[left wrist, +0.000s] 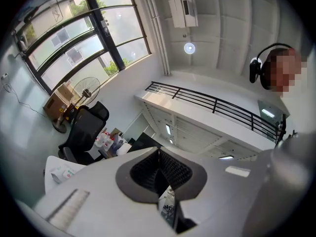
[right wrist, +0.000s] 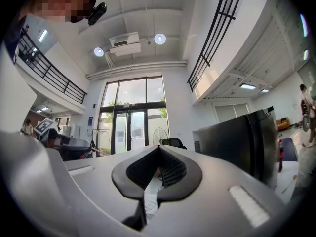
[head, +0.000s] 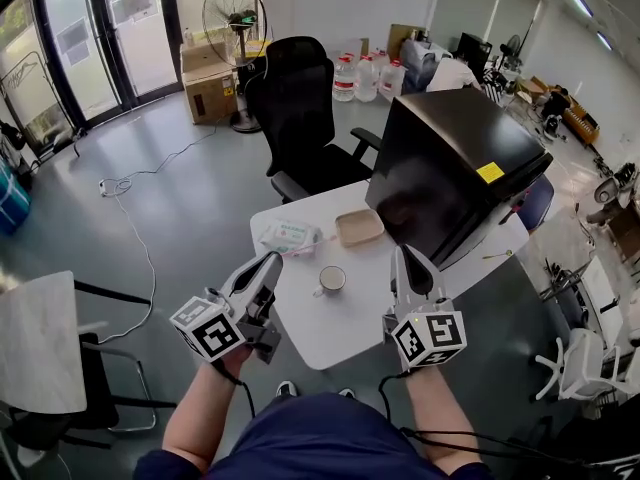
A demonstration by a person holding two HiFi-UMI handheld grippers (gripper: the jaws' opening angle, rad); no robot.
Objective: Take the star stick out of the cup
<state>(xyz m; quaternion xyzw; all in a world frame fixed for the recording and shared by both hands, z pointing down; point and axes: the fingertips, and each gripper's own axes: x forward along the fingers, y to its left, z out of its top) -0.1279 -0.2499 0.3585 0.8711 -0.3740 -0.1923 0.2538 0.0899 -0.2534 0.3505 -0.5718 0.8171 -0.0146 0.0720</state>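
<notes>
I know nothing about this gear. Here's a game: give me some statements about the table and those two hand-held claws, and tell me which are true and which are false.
1. The cup stands on the white table between the two grippers. True.
2. The left gripper is clamped on the cup. False: its jaws are together on nothing, and it is clear of the cup.
3. The right gripper is shut and empty. True.
4. The wipes packet lies inside the beige tray. False: it lies on the table beside the tray, apart from it.
5. A black office chair stands at the table's far side. True.
</notes>
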